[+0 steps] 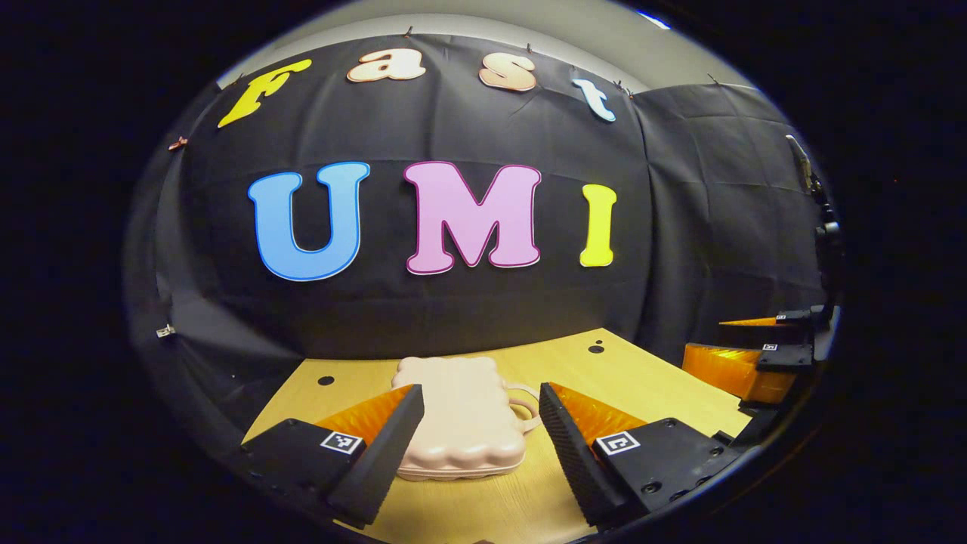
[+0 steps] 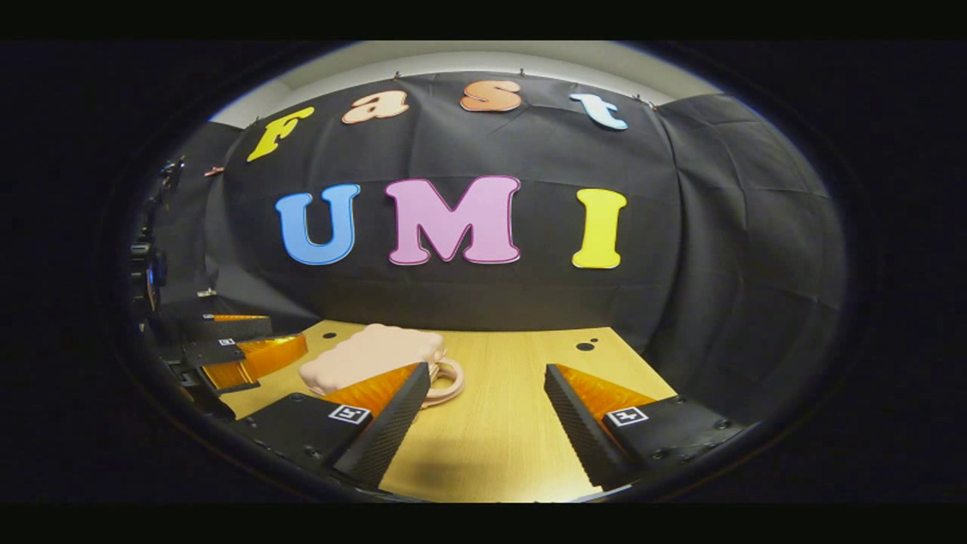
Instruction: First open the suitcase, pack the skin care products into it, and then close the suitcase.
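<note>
A small pale pink suitcase with a wavy edge lies flat and closed on the wooden table, its handle pointing right. My left gripper is open just in front of it, its fingers straddling the case's near end without touching. In the right gripper view the same suitcase lies to the left, its handle beside my left finger. My right gripper is open over bare table with nothing between its fingers. The right gripper also appears at the right edge of the left gripper view.
Black cloth walls close off the back and both sides of the table. Small dark holes mark the tabletop near its far corners. The left gripper is seen at the left of the right gripper view, beside the suitcase.
</note>
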The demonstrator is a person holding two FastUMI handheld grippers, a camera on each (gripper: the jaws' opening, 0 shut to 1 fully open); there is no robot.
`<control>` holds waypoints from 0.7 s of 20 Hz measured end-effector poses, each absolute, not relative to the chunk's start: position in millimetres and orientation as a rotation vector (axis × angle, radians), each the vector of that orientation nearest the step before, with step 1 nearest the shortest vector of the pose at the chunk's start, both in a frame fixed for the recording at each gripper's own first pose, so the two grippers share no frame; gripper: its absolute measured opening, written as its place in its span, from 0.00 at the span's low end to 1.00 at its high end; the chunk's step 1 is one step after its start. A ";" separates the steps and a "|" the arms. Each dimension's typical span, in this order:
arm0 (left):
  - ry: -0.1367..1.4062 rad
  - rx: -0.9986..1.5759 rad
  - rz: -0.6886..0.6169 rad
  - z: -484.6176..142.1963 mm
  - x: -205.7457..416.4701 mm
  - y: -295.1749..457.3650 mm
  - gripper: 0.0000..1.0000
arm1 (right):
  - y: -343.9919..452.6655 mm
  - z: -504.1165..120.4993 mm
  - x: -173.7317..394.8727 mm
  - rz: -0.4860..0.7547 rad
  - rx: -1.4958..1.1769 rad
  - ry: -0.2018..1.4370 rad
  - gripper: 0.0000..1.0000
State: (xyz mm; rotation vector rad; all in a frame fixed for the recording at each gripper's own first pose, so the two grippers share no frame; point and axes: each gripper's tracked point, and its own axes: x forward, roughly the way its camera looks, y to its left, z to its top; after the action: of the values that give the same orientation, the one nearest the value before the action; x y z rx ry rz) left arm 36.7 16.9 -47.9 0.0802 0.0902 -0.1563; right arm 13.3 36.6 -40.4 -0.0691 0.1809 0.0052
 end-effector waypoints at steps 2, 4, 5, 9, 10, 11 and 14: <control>0.094 0.081 -0.153 -51.3 37.2 15.9 0.96 | 30.3 -41.2 11.7 -0.006 -0.062 0.189 0.97; 0.098 0.064 -0.149 -52.0 38.7 15.7 0.96 | 25.5 -43.7 10.9 -0.018 -0.049 0.202 0.96; 0.102 0.058 -0.147 -52.6 37.9 16.4 0.96 | 24.0 -45.3 10.5 -0.020 -0.047 0.210 0.97; 0.096 0.060 -0.123 -52.4 39.7 22.7 0.96 | 22.0 -42.3 8.4 -0.020 -0.045 0.210 0.97; 0.097 0.061 -0.122 -54.1 40.2 21.9 0.96 | 22.0 -40.5 8.7 -0.018 -0.048 0.203 0.97; 0.098 0.060 -0.116 -55.1 40.0 22.6 0.96 | 22.1 -41.9 8.2 -0.016 -0.051 0.203 0.97; 0.106 0.046 -0.116 -57.5 38.1 19.8 0.96 | 25.2 -47.4 6.0 -0.006 -0.052 0.221 0.97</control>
State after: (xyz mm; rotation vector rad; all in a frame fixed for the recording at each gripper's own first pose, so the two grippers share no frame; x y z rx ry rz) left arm 38.1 19.8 -57.5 0.0459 0.1060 -0.1161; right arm 6.0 25.2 -47.4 -0.0521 0.2209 -0.0059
